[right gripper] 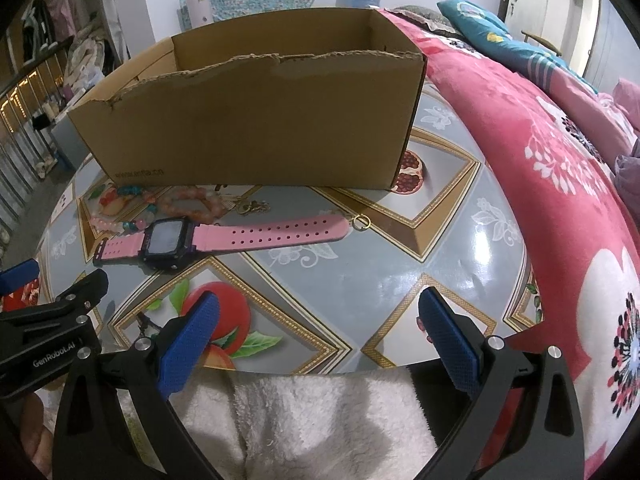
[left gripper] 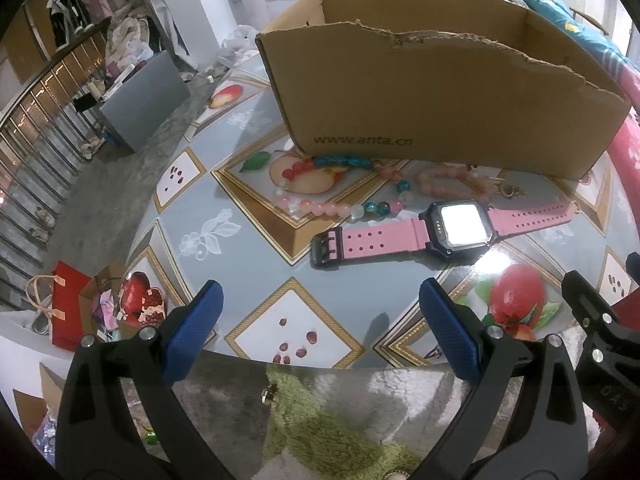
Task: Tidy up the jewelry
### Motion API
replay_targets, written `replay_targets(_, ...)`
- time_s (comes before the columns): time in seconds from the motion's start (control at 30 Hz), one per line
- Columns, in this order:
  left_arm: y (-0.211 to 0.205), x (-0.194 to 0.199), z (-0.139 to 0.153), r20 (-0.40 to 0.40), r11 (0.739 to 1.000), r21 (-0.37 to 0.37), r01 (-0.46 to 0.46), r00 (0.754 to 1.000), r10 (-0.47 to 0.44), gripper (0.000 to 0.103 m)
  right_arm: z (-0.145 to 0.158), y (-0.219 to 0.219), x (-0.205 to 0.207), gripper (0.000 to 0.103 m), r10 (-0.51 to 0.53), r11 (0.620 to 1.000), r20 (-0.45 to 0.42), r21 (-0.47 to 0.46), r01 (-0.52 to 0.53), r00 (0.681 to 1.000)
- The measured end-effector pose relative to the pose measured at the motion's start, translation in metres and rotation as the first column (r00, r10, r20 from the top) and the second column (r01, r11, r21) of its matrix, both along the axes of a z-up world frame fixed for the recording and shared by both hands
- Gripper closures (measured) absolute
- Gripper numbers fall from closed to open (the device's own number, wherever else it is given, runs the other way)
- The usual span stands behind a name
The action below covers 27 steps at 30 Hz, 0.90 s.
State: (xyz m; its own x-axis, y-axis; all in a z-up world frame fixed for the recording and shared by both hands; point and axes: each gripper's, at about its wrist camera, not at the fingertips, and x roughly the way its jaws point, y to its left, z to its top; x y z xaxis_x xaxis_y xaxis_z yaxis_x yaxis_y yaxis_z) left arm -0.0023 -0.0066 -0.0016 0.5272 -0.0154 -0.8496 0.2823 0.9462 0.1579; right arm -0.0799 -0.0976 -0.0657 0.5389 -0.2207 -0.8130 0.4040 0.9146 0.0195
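Note:
A pink-strapped watch (left gripper: pixel 444 229) (right gripper: pixel 224 235) with a black square face lies flat on the table in front of a torn cardboard box (left gripper: pixel 440 92) (right gripper: pixel 256 120). Behind it lie a multicolour bead string (left gripper: pixel 344 188) (right gripper: pixel 120 208), a peach bead bracelet (left gripper: pixel 452 184) (right gripper: pixel 192 202) and a small gold chain piece (left gripper: pixel 510 190) (right gripper: pixel 252 206). A gold ring (right gripper: pixel 361 222) sits at the strap's tip. My left gripper (left gripper: pixel 320 332) is open, near the table's front edge, short of the watch. My right gripper (right gripper: pixel 320 336) is open too, empty, right of the watch.
The round table (left gripper: pixel 224 208) (right gripper: pixel 400 264) has a glossy fruit-patterned cover. A red floral bedspread (right gripper: pixel 540 168) borders its right side. Bags (left gripper: pixel 68 308), a grey box (left gripper: pixel 140 100) and a stair railing (left gripper: pixel 36 128) lie to the left on the floor. A fluffy cloth (right gripper: pixel 312 420) is below.

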Motion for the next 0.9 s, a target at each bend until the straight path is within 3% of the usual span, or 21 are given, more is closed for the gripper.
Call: replay_targets(0.9, 0.0024, 0.0023, 0.0008, -0.020, 0.999, -0.037, 0.011, 1.000, -0.012, 0.008, 0.0040, 0.0041, -0.0005, 0.006, -0.001, 1.000, -0.002, -0.012, 0.001, 1.000)
